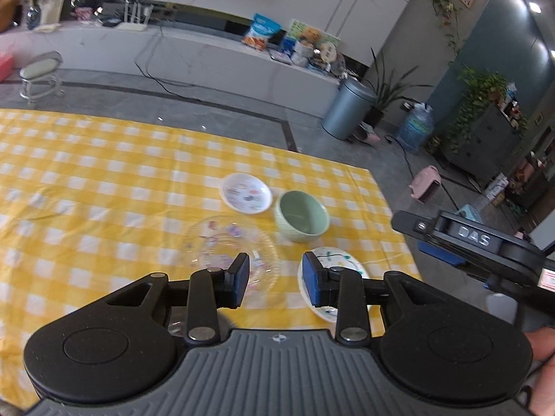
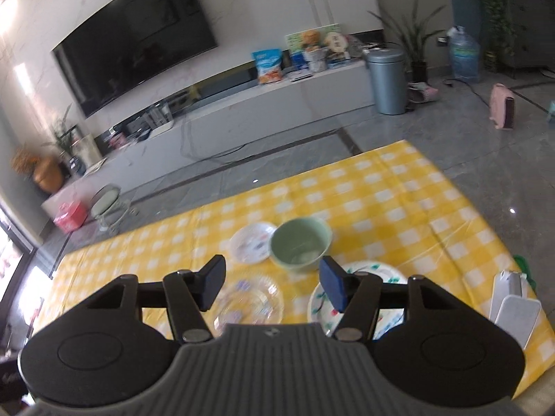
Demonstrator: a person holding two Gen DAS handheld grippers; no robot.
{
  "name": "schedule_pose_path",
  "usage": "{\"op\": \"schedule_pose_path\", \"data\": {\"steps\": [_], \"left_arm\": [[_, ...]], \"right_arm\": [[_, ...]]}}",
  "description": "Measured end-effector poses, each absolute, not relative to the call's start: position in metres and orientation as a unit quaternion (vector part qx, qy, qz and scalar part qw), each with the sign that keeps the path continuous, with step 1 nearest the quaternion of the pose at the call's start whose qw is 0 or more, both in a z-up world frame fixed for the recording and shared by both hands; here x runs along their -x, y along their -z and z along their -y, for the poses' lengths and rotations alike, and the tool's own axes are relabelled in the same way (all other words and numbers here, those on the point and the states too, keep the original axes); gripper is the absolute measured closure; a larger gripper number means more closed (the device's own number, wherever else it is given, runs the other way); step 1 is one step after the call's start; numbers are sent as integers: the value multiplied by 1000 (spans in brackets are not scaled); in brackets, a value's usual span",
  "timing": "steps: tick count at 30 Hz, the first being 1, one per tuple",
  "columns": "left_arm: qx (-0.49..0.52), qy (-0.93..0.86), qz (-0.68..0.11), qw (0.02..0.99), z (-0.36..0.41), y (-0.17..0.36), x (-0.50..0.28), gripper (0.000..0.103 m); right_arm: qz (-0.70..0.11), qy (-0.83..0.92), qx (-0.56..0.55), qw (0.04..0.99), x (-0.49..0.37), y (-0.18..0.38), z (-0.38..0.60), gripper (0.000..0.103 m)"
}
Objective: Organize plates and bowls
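My left gripper (image 1: 275,279) hangs above the near part of the table with its blue pads parted and nothing between them. My right gripper (image 2: 272,286) is likewise spread, wider, and empty, also raised over the yellow checked tablecloth (image 1: 104,173).

Nearest on the cloth, just beyond my left pads, lies a clear glass plate (image 1: 230,248) with faint coloured marks. To its right, partly hidden behind my right-hand finger in the left view, is a white plate with green and red painted marks (image 2: 373,274); the two plates lie apart.

A little farther sits the pale green bowl (image 1: 301,216), upright and empty, between and beyond those two plates. Just left of it and slightly farther is a small white plate with coloured prints (image 1: 246,193); whether their rims touch I cannot tell.

At the near right edge of the table a white flat object (image 2: 513,308) stands tilted.

Beyond the table are grey floor, a grey bin (image 2: 386,81), a long white low cabinet (image 2: 242,104) carrying snack bags, and a dark television (image 2: 131,38) on the wall.
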State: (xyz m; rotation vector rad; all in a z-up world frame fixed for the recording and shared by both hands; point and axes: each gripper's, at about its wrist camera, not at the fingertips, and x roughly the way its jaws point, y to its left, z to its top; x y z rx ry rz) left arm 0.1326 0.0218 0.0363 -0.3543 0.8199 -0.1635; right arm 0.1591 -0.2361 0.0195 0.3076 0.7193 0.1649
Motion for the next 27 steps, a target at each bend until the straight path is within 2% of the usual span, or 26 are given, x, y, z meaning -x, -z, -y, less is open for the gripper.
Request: {"op": "schedule_pose_path", "data": {"steps": [13,22,27], "left_arm": [[198,124,-429,873,8,1,-219,65],[204,130,-470,849,26,35,-284,65],[159,107,-486,853,42,58,-311,65]], "right_arm": [[-363,-49,-211,906,-239,48,279,44],[-407,-36,-275,870,-280,105,303,59],[-427,-60,-306,849,-296,126,298,65]]}}
